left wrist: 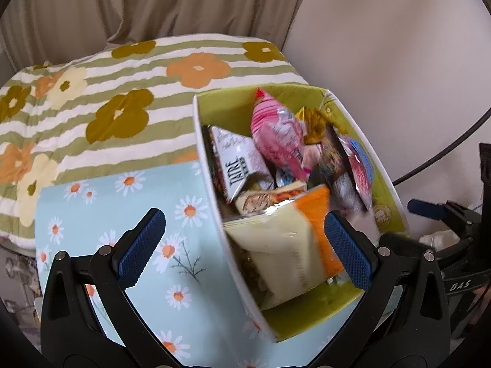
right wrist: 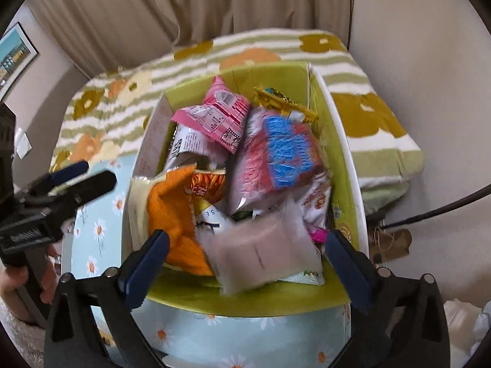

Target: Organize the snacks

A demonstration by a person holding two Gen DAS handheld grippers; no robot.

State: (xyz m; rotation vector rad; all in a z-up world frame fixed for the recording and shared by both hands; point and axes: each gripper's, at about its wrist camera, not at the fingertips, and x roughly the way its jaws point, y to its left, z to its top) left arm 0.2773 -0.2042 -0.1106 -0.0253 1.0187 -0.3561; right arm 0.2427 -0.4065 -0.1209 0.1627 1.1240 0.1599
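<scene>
A green-lined box with white outer walls (left wrist: 214, 184) stands on a daisy-print cloth and holds several snack packs: a pink pack (left wrist: 276, 135), a white "TATRE" pack (left wrist: 236, 159), a yellow-and-orange bag (left wrist: 282, 245). My left gripper (left wrist: 245, 248) is open and empty over the box's left wall. In the right wrist view the box (right wrist: 346, 159) shows the pink pack (right wrist: 218, 116), a red-and-blue pack (right wrist: 276, 156), an orange bag (right wrist: 175, 214) and a blurred pale pouch (right wrist: 260, 245). My right gripper (right wrist: 245, 263) is open above the pouch, which lies loose between the fingers. The left gripper (right wrist: 76, 174) shows at the left.
The blue daisy cloth (left wrist: 122, 214) covers the table. Behind it lies a striped flower quilt (left wrist: 122, 86) on a bed, with beige curtains (left wrist: 153, 0) and a wall beyond. The right gripper (left wrist: 429, 211) shows at the left view's right edge. A framed picture (right wrist: 15, 55) hangs left.
</scene>
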